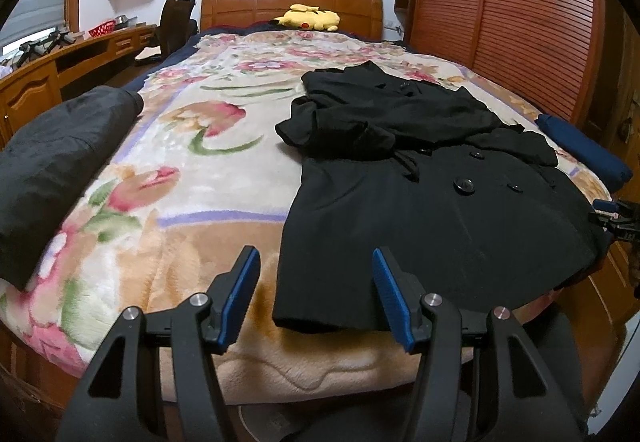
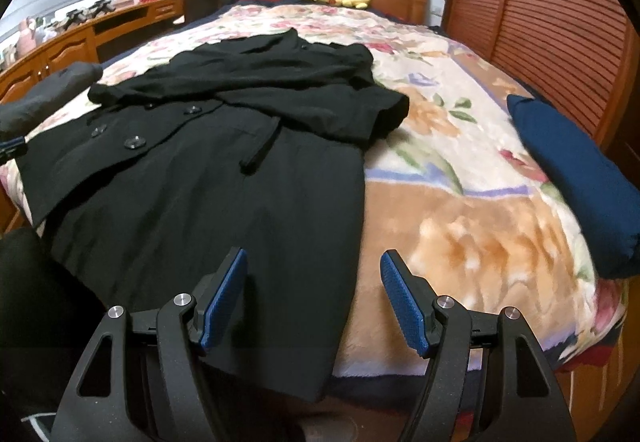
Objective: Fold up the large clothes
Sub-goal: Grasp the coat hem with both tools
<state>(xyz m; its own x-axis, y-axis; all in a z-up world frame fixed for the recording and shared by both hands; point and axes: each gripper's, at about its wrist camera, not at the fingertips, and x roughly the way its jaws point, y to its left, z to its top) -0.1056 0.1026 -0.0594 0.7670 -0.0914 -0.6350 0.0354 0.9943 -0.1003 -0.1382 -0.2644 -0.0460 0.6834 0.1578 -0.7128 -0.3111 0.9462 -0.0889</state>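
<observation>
A long black buttoned coat (image 1: 432, 202) lies face up on the floral blanket (image 1: 192, 146), collar toward the headboard, both sleeves folded across its chest, hem at the bed's near edge. My left gripper (image 1: 316, 262) hovers open over the hem's left corner, nothing between its blue pads. In the right wrist view the same coat (image 2: 208, 178) spreads left of centre, and my right gripper (image 2: 314, 262) stands open above the hem's right corner, empty. The right gripper's tip (image 1: 616, 218) peeks in at the left view's right edge.
A folded dark grey garment (image 1: 60, 162) lies at the bed's left side and a folded navy one (image 2: 576, 178) at its right side. A yellow plush toy (image 1: 308, 18) rests by the wooden headboard (image 1: 292, 2). A desk (image 1: 60, 66) runs along the left, a slatted wardrobe (image 1: 512, 14) along the right.
</observation>
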